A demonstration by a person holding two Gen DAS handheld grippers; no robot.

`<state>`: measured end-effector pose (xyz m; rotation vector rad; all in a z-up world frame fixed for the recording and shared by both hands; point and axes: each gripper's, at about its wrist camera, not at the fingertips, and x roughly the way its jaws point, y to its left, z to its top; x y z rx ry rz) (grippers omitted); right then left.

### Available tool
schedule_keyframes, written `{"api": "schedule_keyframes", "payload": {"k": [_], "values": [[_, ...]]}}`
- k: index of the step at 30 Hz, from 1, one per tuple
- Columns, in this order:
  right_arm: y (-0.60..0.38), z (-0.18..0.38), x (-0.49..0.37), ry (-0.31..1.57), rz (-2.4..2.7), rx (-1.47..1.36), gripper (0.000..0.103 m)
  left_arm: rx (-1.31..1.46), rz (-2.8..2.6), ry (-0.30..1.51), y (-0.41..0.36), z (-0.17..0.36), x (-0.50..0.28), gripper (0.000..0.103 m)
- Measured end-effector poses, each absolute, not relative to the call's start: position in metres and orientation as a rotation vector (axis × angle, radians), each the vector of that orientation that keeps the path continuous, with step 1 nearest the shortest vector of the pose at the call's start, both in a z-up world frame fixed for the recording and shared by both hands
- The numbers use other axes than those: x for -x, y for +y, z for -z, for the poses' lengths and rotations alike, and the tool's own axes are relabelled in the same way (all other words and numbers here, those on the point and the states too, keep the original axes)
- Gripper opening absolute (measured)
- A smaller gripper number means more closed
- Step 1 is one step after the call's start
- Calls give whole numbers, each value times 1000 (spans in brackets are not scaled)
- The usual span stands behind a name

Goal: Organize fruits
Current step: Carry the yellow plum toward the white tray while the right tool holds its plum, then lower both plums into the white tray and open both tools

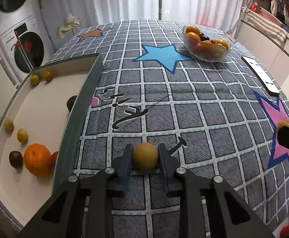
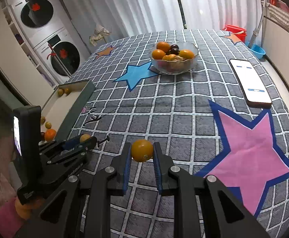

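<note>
Fruits: left gripper [image 1: 146, 156] jaws clamp a yellow fruit [image 1: 146, 155] beside the box [image 1: 81, 107] at the counter's left edge; right gripper [image 2: 142, 152] jaws grip an orange [image 2: 142, 150].

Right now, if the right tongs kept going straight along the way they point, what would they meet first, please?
The right tongs, already shut on a small round orange fruit, point steeply down, so they would probably meet the grey checked tablecloth just beyond the fruit; nothing else shows between, though depth is unclear.
</note>
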<state>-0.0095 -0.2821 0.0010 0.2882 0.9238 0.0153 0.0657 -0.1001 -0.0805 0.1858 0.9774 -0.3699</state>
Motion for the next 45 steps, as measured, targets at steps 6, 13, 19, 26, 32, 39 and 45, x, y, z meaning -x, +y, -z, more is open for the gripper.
{"api": "schedule_keyframes", "payload": {"k": [6, 13, 19, 26, 32, 39, 45], "values": [[-264, -2, -1, 939, -54, -255, 23, -91, 381, 916, -72, 47, -61, 27], [-230, -7, -30, 952, -120, -224, 23, -49, 274, 799, -14, 8, -74, 27], [-190, -10, -60, 974, -196, -192, 23, -46, 167, 814, 31, 17, -90, 27], [-142, -11, -85, 986, -279, -126, 23, 5, 126, 848, 63, 35, -99, 27], [-116, -1, -99, 1020, -324, -104, 23, 14, 113, 864, 74, 44, -103, 27], [-95, 8, -110, 1044, -358, -78, 23, -2, 97, 882, 75, 52, -107, 27], [-88, 11, -114, 1054, -360, -65, 23, -11, 63, 889, 77, 58, -111, 27]]}}
